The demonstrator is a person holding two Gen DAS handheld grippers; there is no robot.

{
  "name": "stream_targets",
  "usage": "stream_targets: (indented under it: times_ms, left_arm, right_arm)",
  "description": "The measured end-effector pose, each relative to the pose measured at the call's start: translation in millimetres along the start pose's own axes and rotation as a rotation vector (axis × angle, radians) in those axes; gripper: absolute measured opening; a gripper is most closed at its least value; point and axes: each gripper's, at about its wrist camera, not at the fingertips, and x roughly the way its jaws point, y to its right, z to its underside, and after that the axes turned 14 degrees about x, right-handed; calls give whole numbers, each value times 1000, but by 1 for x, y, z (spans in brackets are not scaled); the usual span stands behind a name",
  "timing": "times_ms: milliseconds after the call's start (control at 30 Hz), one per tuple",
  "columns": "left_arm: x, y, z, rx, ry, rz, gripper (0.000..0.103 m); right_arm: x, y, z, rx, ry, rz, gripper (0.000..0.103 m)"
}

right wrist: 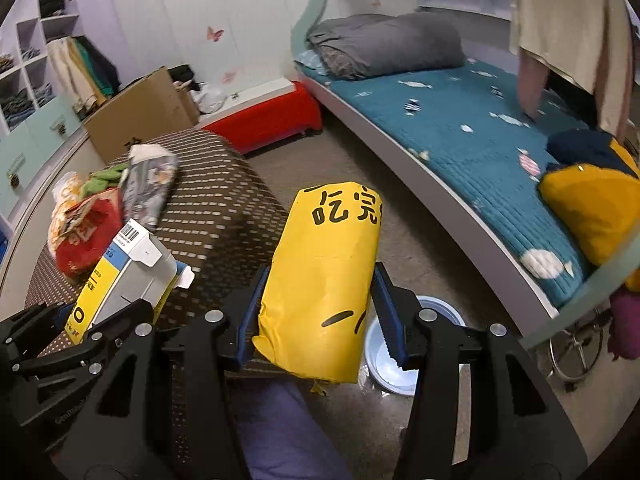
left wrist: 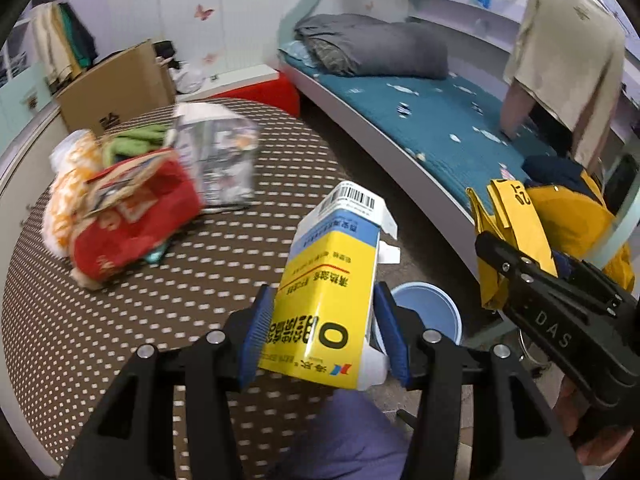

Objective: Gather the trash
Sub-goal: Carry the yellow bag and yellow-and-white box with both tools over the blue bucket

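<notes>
My left gripper (left wrist: 324,328) is shut on a yellow, blue and white medicine box (left wrist: 332,280), held over the edge of the dotted brown table (left wrist: 80,340). The box also shows in the right wrist view (right wrist: 120,280). My right gripper (right wrist: 320,312) is shut on a yellow paper bag (right wrist: 324,280) with black characters, held above the floor. A light blue bin (right wrist: 400,364) stands on the floor just below it, also seen in the left wrist view (left wrist: 428,308). The right gripper shows in the left wrist view (left wrist: 500,248), holding the bag (left wrist: 516,232).
A pile of wrappers lies on the table: a red packet (left wrist: 132,228), a silver bag (left wrist: 218,152) and green cloth (left wrist: 136,140). A cardboard box (left wrist: 116,92) stands behind. A bed with a teal cover (right wrist: 460,136) runs along the right, with a yellow and navy garment (right wrist: 592,200) on it.
</notes>
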Motion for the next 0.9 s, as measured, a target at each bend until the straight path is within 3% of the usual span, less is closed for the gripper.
stream_targets:
  times_ms: [433, 900]
  left_arm:
    - [43, 83, -24, 146, -75, 95, 51]
    - [122, 174, -40, 316, -243, 172, 51]
  right_arm:
    - [6, 88, -2, 144, -36, 121, 50]
    - [38, 177, 8, 289, -163, 264, 51]
